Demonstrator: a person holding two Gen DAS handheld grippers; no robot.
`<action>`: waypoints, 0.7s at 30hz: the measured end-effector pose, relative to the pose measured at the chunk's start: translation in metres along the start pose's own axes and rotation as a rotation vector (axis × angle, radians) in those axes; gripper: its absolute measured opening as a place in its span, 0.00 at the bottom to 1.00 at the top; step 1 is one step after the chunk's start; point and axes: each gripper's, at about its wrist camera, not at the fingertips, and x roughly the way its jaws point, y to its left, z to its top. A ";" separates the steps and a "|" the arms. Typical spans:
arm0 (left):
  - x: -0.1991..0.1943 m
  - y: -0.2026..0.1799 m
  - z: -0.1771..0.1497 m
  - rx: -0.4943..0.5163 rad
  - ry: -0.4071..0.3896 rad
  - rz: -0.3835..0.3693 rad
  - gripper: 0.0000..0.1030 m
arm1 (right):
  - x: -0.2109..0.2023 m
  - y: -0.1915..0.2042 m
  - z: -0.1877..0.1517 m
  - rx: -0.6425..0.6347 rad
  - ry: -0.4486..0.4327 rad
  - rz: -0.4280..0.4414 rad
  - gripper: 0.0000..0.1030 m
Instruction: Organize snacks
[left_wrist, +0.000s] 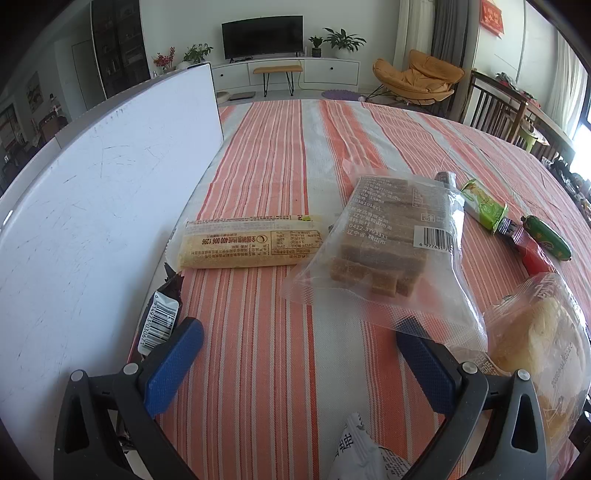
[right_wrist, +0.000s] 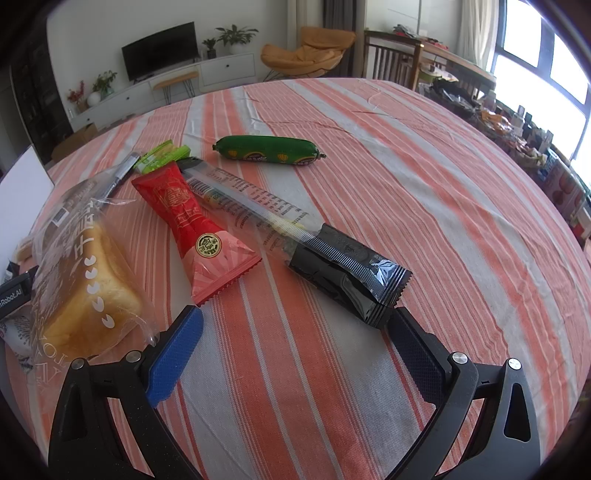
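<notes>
My left gripper (left_wrist: 299, 336) is open and empty above the striped cloth. Ahead lie a long yellow snack bar (left_wrist: 251, 242) and a clear bag of brown cake cubes (left_wrist: 391, 240); that bag's near edge drapes over my right finger. A bagged bread loaf (left_wrist: 539, 339) lies at right, a small dark packet (left_wrist: 160, 317) by my left finger. My right gripper (right_wrist: 295, 325) is open and empty. A long black-ended clear packet (right_wrist: 295, 229) touches its right finger. A red packet (right_wrist: 195, 229), the bread loaf (right_wrist: 81, 280), a green sausage (right_wrist: 266, 149) and a green wrapper (right_wrist: 162, 155) lie beyond.
A large white board (left_wrist: 92, 221) covers the table's left side. The striped tablecloth (right_wrist: 406, 184) stretches far to the right. A white printed packet (left_wrist: 354, 454) lies under my left gripper. Chairs and cluttered shelves stand past the table's right edge.
</notes>
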 end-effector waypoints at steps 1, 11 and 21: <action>0.000 0.000 0.000 0.000 0.000 0.000 1.00 | -0.001 0.000 0.000 0.000 0.000 0.000 0.99; 0.000 0.000 0.000 0.000 0.000 0.000 1.00 | 0.000 0.000 0.000 0.000 0.000 0.000 0.99; 0.000 0.000 0.000 0.000 0.000 0.000 1.00 | 0.000 0.000 0.000 0.000 0.000 0.000 0.99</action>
